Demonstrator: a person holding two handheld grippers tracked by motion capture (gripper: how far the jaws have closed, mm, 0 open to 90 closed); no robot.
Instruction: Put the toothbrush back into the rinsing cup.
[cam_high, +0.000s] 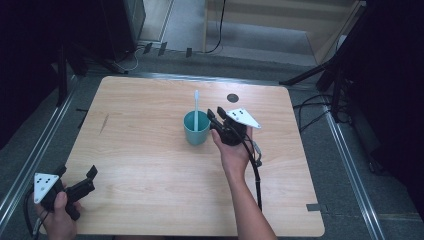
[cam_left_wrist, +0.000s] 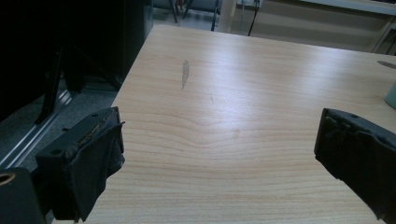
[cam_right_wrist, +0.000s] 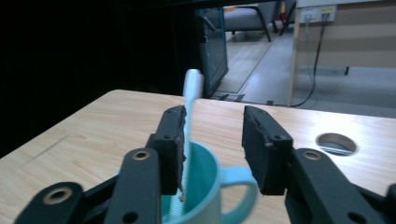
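A light wooden table seen from above. Near its middle stands a teal mug, upright, with its open mouth facing up. A pale blue toothbrush stands in the mug. Its long axis runs nearly vertical: one end sits down inside the mug and the other rises well above the rim, leaning slightly toward the far edge of the table. Which end carries the bristles cannot be made out.

The right gripper is held in a hand that comes in from the near edge, just to the right of the mug, with the jaws pointing toward it. In the right gripper view, the right gripper is partly open, with a clear gap between the two black jaws. The toothbrush rises just beside the inner face of the left-hand jaw; whether it touches that jaw cannot be told. The other jaw is apart from it, so nothing is clamped. The mug sits below the jaws, its handle showing in the gap between them.

The left gripper rests at the near left corner of the table, well apart from the mug, held in the other hand. Its jaws stand wide open over bare wood, holding nothing.

A small round hole lies in the tabletop beyond the mug.
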